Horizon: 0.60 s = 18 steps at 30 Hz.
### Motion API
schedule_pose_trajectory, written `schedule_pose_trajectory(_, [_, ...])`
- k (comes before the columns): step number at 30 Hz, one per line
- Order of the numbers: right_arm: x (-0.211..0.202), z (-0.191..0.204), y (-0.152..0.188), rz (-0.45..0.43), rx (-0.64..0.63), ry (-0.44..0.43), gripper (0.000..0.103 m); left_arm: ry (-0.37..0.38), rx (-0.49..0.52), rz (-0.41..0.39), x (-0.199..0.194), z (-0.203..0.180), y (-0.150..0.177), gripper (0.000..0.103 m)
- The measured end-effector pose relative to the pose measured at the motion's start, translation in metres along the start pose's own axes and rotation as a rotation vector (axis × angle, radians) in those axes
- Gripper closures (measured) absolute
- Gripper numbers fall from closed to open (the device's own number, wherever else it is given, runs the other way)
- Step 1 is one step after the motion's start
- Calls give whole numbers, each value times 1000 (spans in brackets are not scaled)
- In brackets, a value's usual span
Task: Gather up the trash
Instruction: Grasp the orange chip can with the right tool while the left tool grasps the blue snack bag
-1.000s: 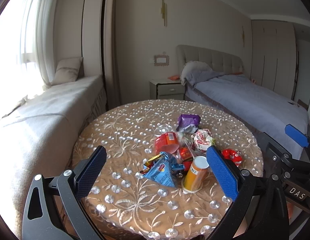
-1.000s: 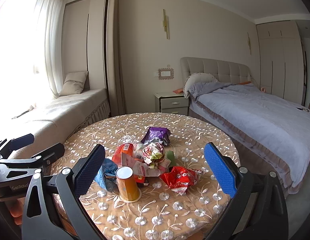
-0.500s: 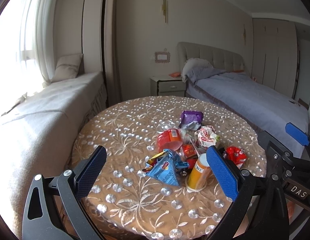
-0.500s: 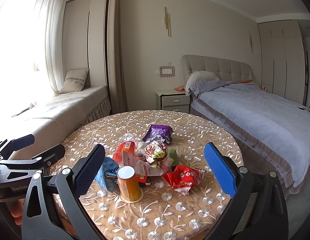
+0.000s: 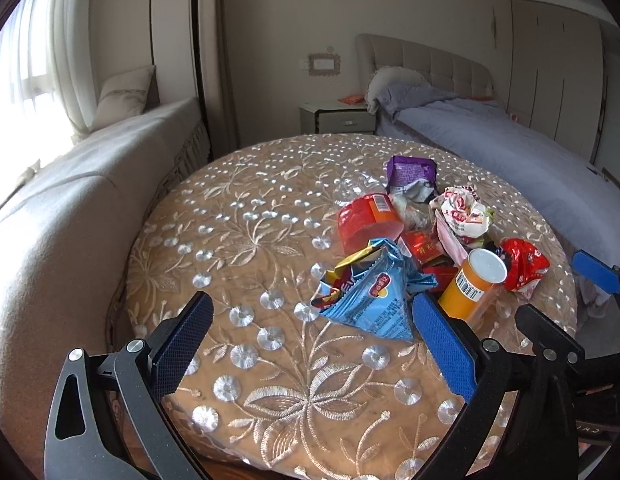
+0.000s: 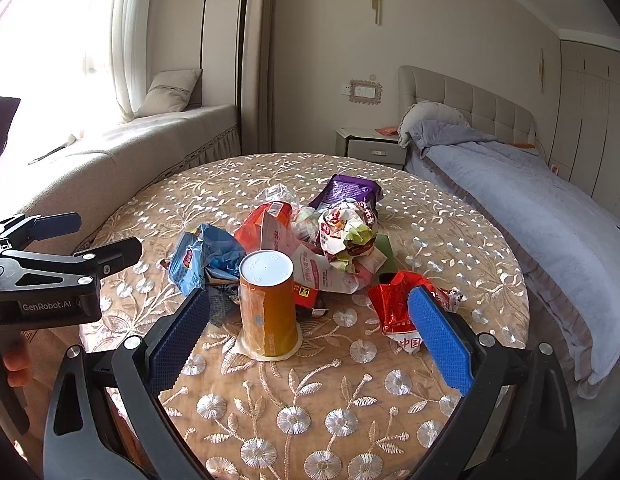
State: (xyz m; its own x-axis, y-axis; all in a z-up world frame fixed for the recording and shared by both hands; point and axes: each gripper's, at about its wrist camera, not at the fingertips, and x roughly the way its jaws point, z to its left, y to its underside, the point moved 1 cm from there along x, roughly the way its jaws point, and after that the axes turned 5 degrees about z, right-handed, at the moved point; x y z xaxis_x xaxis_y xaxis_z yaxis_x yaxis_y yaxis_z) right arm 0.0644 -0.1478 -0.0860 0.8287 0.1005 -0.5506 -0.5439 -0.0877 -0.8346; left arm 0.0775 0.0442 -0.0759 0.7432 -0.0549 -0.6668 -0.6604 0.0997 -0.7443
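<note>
A round tabletop (image 6: 450, 240) with an embroidered floral cloth carries a heap of snack trash, seen from two hand-held grippers. Much of the heap overlaps, so the lower wrappers are only partly visible and most printing is too small or crumpled to read.

From left to right in the right wrist view: the left hand-held gripper (image 6: 69, 236) reaches in from the left edge, just over the tabletop's rim, its fingers spread apart and holding nothing; "GenRobot.AI" is printed on its body. Beside it lies a crumpled blue snack bag (image 6: 201, 256). In front of the heap stands an upright orange tube can (image 6: 267, 308) with a white lid, on a pale disc. Behind it sit an orange-red packet (image 6: 265, 224), a crumpled white and red wrapper (image 6: 346, 236) and, farthest back, a purple bag (image 6: 350, 192). To the right lies a red wrapper (image 6: 394, 308) with Chinese characters, partly hidden behind a blue finger pad.

The right hand-held gripper (image 6: 305, 340) hovers low at the near edge, its fingers wide open and empty, the can standing between them.

A bed (image 6: 530, 208) is cut off at the right.
</note>
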Motion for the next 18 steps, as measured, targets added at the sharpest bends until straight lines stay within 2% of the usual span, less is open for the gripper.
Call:
schedule_pose_trajectory(4, [23, 8, 7, 52, -26, -23, 5, 49, 64, 30, 30, -9, -4, 5])
schedule_pose_trajectory(8, [43, 12, 7, 91, -35, -46, 5, 39, 125, 49, 56, -18, -10, 5])
schedule_pose_trajectory(10, [54, 16, 7, 119, -47, -49, 7, 79, 127, 55, 65, -19, -14, 5])
schedule_pose_trajectory(12, [65, 20, 7, 150, -61, -55, 28, 135, 122, 64, 69, -19, -18, 5])
schedule_pose_trajectory(13, [69, 21, 8, 168, -62, -69, 35, 137, 126, 63, 71, -20, -19, 6])
schedule_pose_trajectory(14, [74, 21, 8, 190, -59, -83, 52, 128, 134, 64, 73, -21, -19, 9])
schedule_pose_trajectory(15, [78, 21, 9, 211, -53, -104, 57, 135, 144, 66, 76, -23, -20, 13])
schedule_pose_trajectory(16, [82, 21, 10, 217, -46, -116, 56, 174, 142, 72, 77, -24, -20, 21])
schedule_pose_trajectory(17, [82, 21, 12, 208, -44, -119, 56, 226, 132, 84, 79, -24, -21, 34])
schedule_pose_trajectory(18, [81, 21, 12, 205, -47, -120, 56, 254, 125, 88, 80, -26, -21, 37])
